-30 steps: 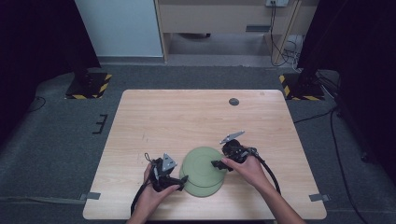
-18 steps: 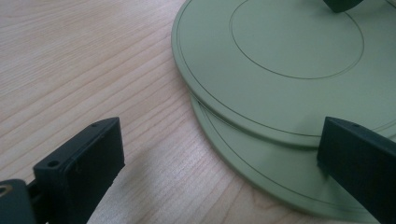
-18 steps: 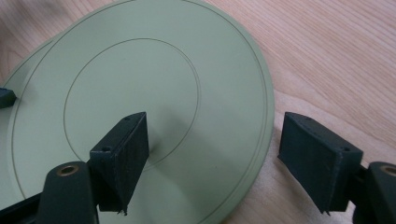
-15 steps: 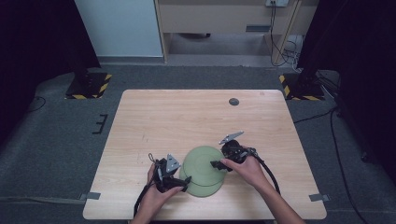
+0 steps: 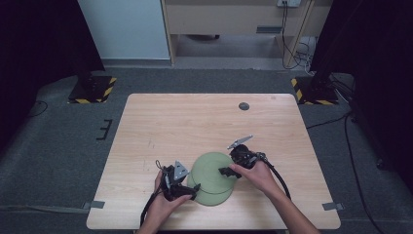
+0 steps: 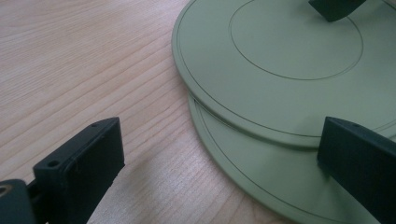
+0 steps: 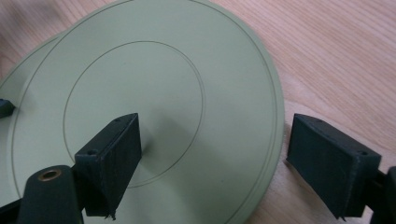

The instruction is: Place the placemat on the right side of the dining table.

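Note:
Two pale green plates lie stacked near the table's front edge, the top plate (image 5: 210, 168) shifted off the lower plate (image 5: 216, 197). My left gripper (image 5: 194, 187) stands open at their left rim; in the left gripper view (image 6: 224, 144) one jaw hangs over wood and the other over the lower plate (image 6: 243, 177), under the top plate (image 6: 280, 70). My right gripper (image 5: 225, 171) is open at the right rim. Its jaws (image 7: 219, 137) have just been opening and straddle the top plate's (image 7: 154, 84) edge without pressing on it.
The wooden table (image 5: 195, 122) carries a small dark disc (image 5: 243, 106) near its far edge. Black stands with yellow-striped bases (image 5: 92, 90) sit on the floor beyond both far corners, and cables trail at the right.

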### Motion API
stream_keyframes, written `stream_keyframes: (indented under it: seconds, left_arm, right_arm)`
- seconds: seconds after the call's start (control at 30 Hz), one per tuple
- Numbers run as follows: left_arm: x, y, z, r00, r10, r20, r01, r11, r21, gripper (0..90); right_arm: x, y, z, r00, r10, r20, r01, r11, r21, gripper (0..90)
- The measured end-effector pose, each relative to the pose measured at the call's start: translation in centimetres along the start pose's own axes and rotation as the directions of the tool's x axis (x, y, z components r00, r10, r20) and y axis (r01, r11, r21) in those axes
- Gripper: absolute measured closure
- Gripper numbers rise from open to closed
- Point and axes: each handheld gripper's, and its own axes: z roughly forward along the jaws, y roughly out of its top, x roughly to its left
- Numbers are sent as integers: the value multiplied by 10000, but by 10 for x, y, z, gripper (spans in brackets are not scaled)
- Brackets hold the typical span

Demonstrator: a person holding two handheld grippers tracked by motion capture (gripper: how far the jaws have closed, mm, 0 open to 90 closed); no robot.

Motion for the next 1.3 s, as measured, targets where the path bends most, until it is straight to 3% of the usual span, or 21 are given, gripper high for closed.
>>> stream_keyframes:
  seconds: [0.3,0.63,1.03,1.13,1.3]
  left_arm:
    - [0,1,1,10000,-3,-59,3,10000,6,2]
    - [1,2,2,9999,-94,-112,94,10000,1,2]
    - [2,2,2,9998,-177,-68,177,9998,31,1]
    - [3,2,3,9998,-218,-38,219,9998,41,1]
    - [3,2,3,9997,-246,-20,246,9997,61,1]
  right_arm:
    - [2,1,0,10000,77,-29,-78,10000,-17,202]
    - [5,14,6,9991,-140,411,143,9999,-68,235]
    - [5,13,-7,9983,-157,559,194,9976,-667,352]
    - [4,14,-15,9993,-52,366,89,9949,-1003,402]
    - [0,14,-28,9989,197,-424,-261,9873,-1568,502]
